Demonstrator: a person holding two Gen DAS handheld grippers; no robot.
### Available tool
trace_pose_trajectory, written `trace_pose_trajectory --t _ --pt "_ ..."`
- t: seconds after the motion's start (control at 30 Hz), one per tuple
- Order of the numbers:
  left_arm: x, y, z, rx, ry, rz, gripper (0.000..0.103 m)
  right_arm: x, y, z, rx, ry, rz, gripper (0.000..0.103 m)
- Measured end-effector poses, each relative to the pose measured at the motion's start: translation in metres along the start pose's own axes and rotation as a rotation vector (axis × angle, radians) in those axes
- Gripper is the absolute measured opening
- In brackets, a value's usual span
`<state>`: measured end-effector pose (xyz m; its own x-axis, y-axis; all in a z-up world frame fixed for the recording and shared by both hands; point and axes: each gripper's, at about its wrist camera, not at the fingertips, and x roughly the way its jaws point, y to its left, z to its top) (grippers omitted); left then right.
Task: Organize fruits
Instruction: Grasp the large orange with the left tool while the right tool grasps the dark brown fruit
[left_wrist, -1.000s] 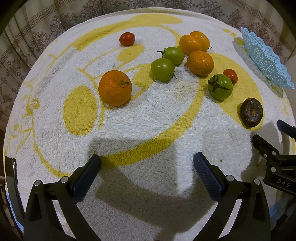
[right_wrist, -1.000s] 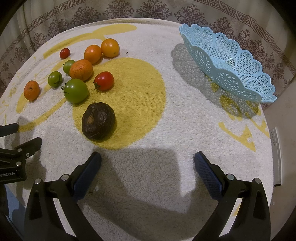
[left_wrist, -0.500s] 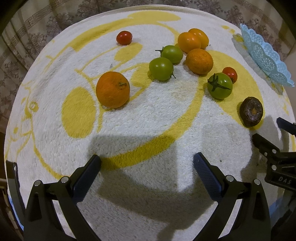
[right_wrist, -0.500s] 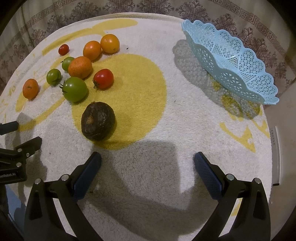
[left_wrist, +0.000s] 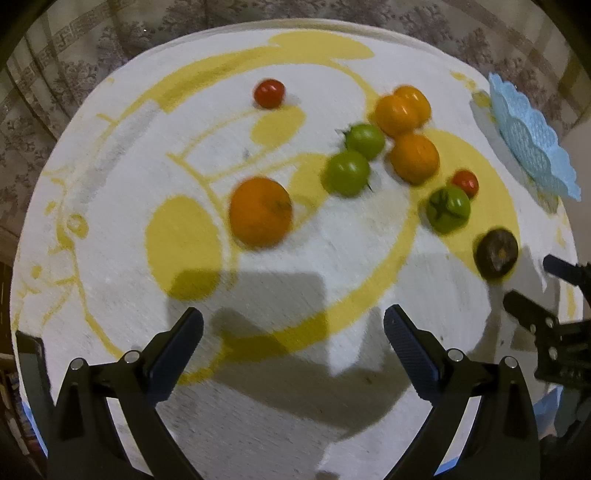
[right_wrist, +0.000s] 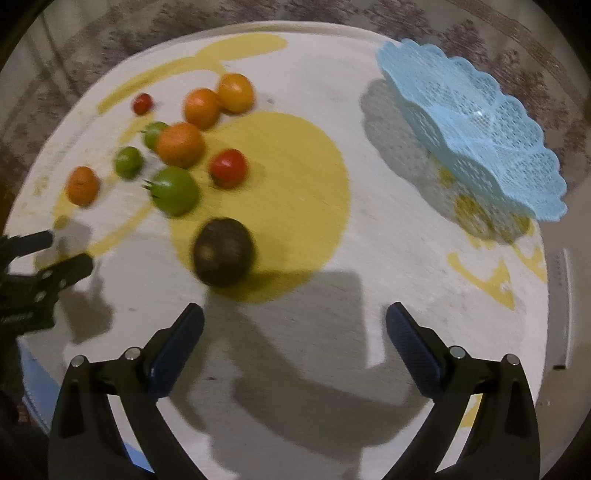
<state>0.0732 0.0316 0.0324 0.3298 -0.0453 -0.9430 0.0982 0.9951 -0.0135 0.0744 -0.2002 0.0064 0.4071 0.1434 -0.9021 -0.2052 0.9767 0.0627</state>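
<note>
fruits lie scattered on a white towel (left_wrist: 122, 155) with yellow shapes that covers the round counter. in the left wrist view a large orange (left_wrist: 260, 211) sits just left of centre, alone; a small red tomato (left_wrist: 269, 93) lies above it, well apart. right of centre two green tomatoes (left_wrist: 347, 172) sit side by side, and next to them an orange fruit (left_wrist: 414, 158) with two more orange ones (left_wrist: 397, 113) touching each other above it. toward the right edge a bigger green tomato (left_wrist: 448, 209) lies just below a second small red tomato (left_wrist: 465, 182), and a dark brown fruit (left_wrist: 496, 253) rests lower right. a light blue lace basket (left_wrist: 532, 144) stands tilted at the upper right edge, with no fruit seen in it. the left tool (left_wrist: 293, 336) hangs over bare towel at the bottom, fingers spread wide with nothing between them. the right tool (left_wrist: 537, 295) pokes in at the right edge. in the right wrist view the dark brown fruit (right_wrist: 223, 255) lies just above the right tool (right_wrist: 295, 334), whose fingers are spread wide but closing slightly, with only towel between them. the green tomato (right_wrist: 174, 191) and a red tomato (right_wrist: 228, 168) sit above the brown fruit, the rest of the cluster at upper left. the blue basket (right_wrist: 476, 129) leans at the upper right, apart from all fruit. the left tool (right_wrist: 55, 258) shows at the left edge, spread.
</note>
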Motion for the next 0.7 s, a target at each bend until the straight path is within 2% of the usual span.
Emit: trace_pose_trajectory --t 0.1,0.17,0.23,0.3,0.4,0.5,0.63,0.7 --pt "0.001 0.015 0.02 -0.017 -0.01 0.0 0.092 -0.003 0.01 0.011 -0.037 -0.015 0.032 0.094" --pt "0.003 0.022 0.03 -0.03 -0.009 -0.009 0.091 0.001 0.015 0.019 -0.053 -0.003 0.041 0.089" --pt "0.005 0.026 0.041 -0.029 -0.014 -0.007 0.09 0.01 0.016 0.022 -0.05 0.024 0.052 0.079" --pt "0.009 0.027 0.052 -0.023 -0.015 -0.001 0.09 0.016 0.017 0.023 -0.044 0.041 0.058 0.074" --pt "0.016 0.026 0.066 -0.017 -0.005 -0.009 0.082 0.016 0.021 0.019 -0.034 0.043 0.058 0.073" --pt "0.019 0.024 0.062 -0.013 -0.001 -0.007 0.075 0.015 0.02 0.02 -0.044 0.046 0.046 0.068" --pt "0.026 0.031 0.074 -0.047 0.0 -0.008 0.069 0.017 0.017 0.022 -0.046 0.048 0.048 0.066" --pt "0.028 0.029 0.084 -0.057 -0.004 -0.017 0.063 0.017 0.017 0.023 -0.046 0.05 0.051 0.065"
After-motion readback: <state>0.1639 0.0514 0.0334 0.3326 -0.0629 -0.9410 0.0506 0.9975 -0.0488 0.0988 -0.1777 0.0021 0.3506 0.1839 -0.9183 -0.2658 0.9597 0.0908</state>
